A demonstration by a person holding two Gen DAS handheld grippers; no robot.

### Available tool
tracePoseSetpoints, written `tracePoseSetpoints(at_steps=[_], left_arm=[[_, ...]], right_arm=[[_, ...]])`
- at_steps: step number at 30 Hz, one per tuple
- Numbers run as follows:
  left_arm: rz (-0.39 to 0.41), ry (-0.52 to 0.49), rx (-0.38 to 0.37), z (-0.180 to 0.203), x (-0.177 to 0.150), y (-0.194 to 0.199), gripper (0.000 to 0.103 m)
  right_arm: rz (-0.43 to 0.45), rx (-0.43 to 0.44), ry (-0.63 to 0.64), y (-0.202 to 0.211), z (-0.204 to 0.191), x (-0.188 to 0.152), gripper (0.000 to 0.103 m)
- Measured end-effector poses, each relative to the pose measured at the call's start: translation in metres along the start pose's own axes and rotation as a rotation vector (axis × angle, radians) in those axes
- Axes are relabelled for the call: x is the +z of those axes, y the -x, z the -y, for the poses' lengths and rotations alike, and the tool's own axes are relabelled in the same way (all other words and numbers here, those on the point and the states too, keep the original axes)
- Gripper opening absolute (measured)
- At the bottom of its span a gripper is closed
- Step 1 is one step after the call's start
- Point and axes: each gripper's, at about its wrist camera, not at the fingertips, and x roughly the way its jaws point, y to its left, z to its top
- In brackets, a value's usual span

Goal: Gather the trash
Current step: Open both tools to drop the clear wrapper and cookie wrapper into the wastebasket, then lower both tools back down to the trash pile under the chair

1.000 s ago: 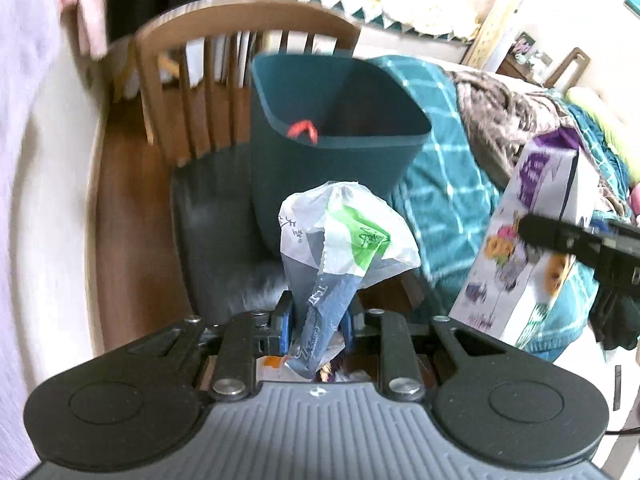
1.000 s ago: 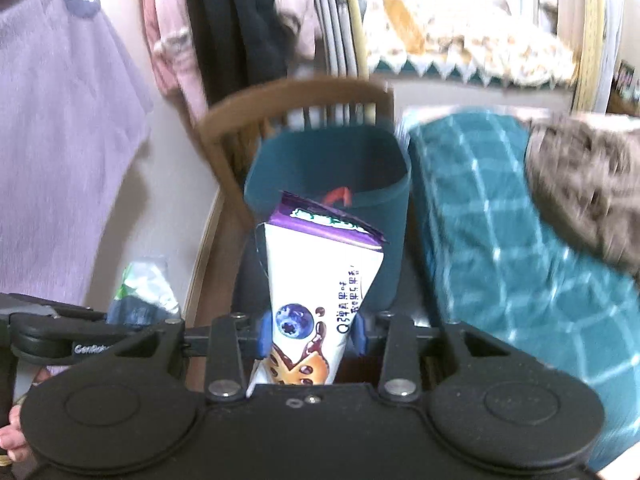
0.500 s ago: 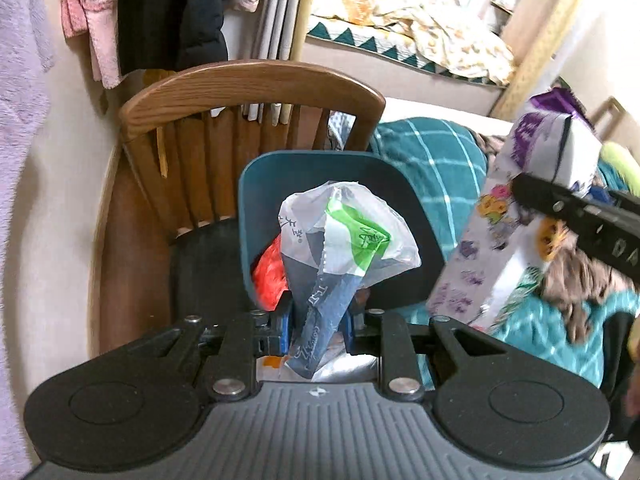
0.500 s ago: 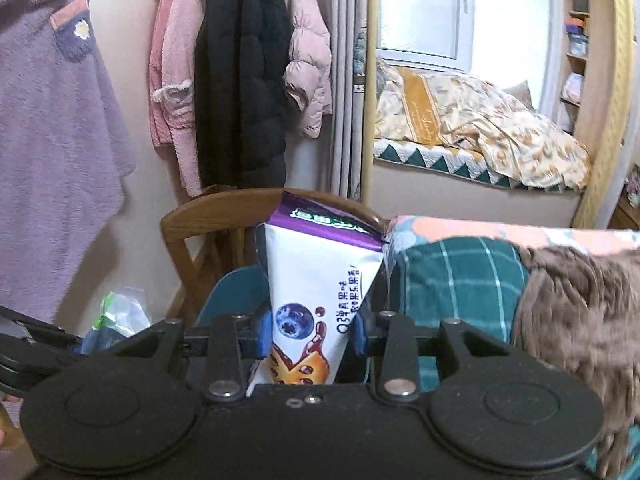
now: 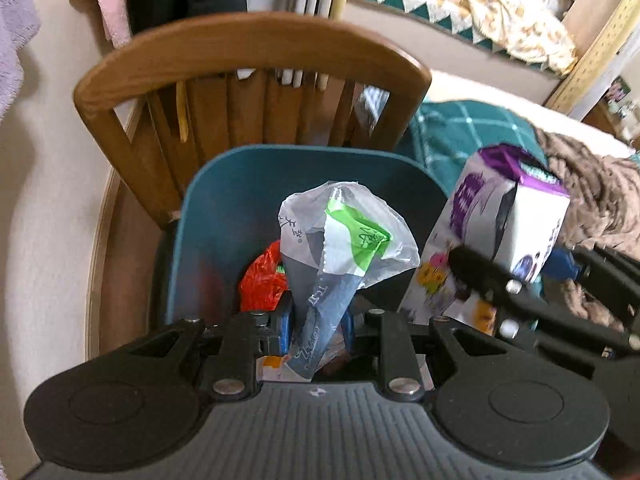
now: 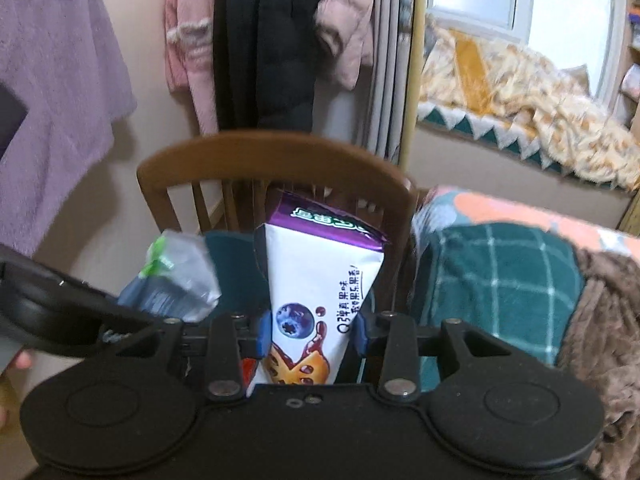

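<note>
Left wrist view: left fingers (image 5: pixel 318 322) pinch a plastic wrapper (image 5: pixel 340 236) over the teal bin (image 5: pixel 224 208); right fingers (image 6: pixel 310 330) clamp a purple-topped carton (image 6: pixel 320 272).

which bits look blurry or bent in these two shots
Left wrist view: the carton and right hand-held gripper are motion-smeared; the chair back bows from fisheye. Right wrist view: the plastic wrapper and hanging coats are soft; the carton's print stays readable.

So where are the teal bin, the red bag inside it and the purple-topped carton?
teal bin (image 5: pixel 224 216), left wrist view, inner back wall.
red bag (image 5: pixel 262 284), left wrist view, crumpled middle.
purple-topped carton (image 6: pixel 320 276), right wrist view, white front face.
</note>
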Motion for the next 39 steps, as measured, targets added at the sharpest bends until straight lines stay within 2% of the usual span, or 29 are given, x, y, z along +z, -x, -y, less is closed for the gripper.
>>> tracePoseSetpoints(at_steps=[3, 9, 14, 17, 19, 20, 21, 26, 28, 30, 39], left_arm=[[-0.018, -0.01, 0.033, 0.004, -0.001, -0.015, 0.023], [-0.076, 0.011, 0.062, -0.003, -0.014, -0.04, 0.023], [-0.1, -0.023, 0.115, -0.004, -0.021, -0.052, 0.023], [-0.119, -0.003, 0.105, -0.011, -0.026, -0.053, 0.025], [-0.119, 0.004, 0.097, -0.014, -0.03, -0.052, 0.032], [-0.116, 0.006, 0.096, -0.015, -0.03, -0.051, 0.044], [-0.109, 0.009, 0.095, -0.015, -0.031, -0.049, 0.055], [-0.08, -0.006, 0.068, -0.017, -0.035, -0.038, 0.058], [-0.066, -0.02, 0.06, -0.019, -0.038, -0.029, 0.06], [-0.05, -0.029, 0.051, -0.023, -0.041, -0.02, 0.065], [0.05, -0.129, 0.002, -0.039, -0.049, 0.035, 0.066]], right_arm=[[-0.039, 0.043, -0.046, -0.013, 0.007, -0.01, 0.039], [-0.089, 0.062, -0.025, -0.027, 0.007, -0.025, 0.042], [-0.134, 0.058, 0.014, -0.031, 0.002, -0.03, 0.05], [-0.142, 0.055, 0.073, -0.028, -0.004, -0.032, 0.052], [-0.148, 0.061, 0.086, -0.025, -0.006, -0.033, 0.059], [-0.149, 0.07, 0.09, -0.023, -0.008, -0.033, 0.065], [-0.148, 0.072, 0.097, -0.021, -0.009, -0.034, 0.066], [-0.143, 0.054, 0.134, -0.009, -0.019, -0.037, 0.067], [-0.14, 0.052, 0.129, -0.004, -0.019, -0.036, 0.072], [-0.128, 0.053, 0.109, 0.005, -0.019, -0.035, 0.075], [-0.078, 0.027, -0.025, 0.052, -0.028, -0.033, 0.08]])
